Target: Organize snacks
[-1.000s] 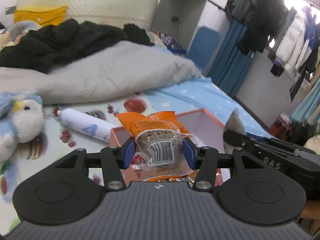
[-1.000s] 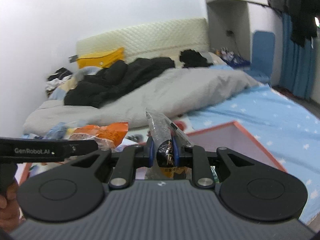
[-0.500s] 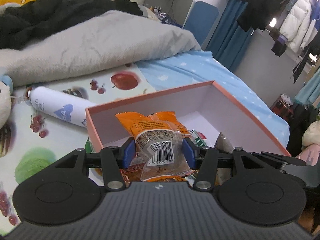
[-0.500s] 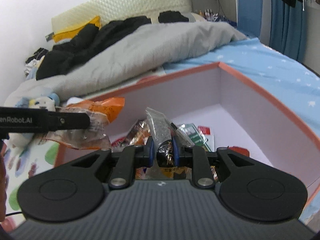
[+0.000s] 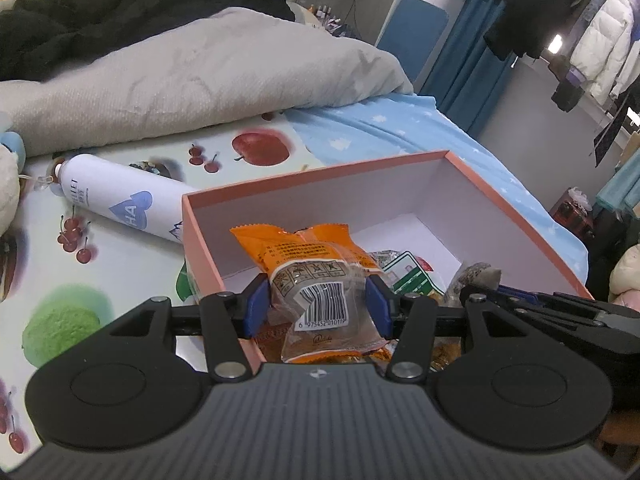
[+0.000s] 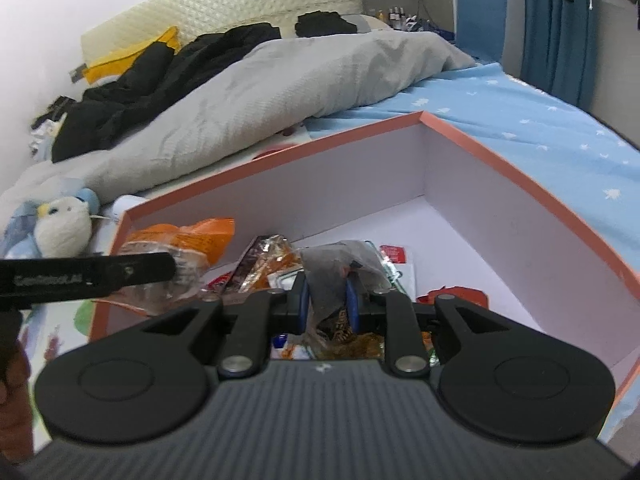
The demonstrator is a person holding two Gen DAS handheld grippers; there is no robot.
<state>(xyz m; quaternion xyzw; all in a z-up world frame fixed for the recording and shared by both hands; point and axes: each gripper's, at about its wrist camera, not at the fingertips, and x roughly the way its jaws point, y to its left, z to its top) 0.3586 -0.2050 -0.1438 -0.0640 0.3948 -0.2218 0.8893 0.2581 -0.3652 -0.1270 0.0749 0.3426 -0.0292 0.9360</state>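
Observation:
An orange-rimmed box (image 5: 320, 174) with white inner walls sits on the bed, several snack packets on its floor. My left gripper (image 5: 318, 304) is shut on an orange snack packet (image 5: 316, 280) with a barcode, held just above the box's near left corner. In the right wrist view, my right gripper (image 6: 327, 302) is shut on a clear wrapped snack (image 6: 326, 280) with a dark filling, low over the loose packets in the box (image 6: 520, 184). The left gripper's finger (image 6: 88, 274) and its orange packet (image 6: 188, 238) show at the left there.
A white spray bottle (image 5: 120, 204) lies left of the box on a fruit-print sheet. A plush bird (image 6: 60, 222) sits further left. A grey duvet (image 5: 192, 76) and black clothes lie behind. Blue starred bedding (image 6: 540, 128) runs to the right.
Both grippers have come down with their packets, from above the bed to just over the box. The box now fills the lower part of both views.

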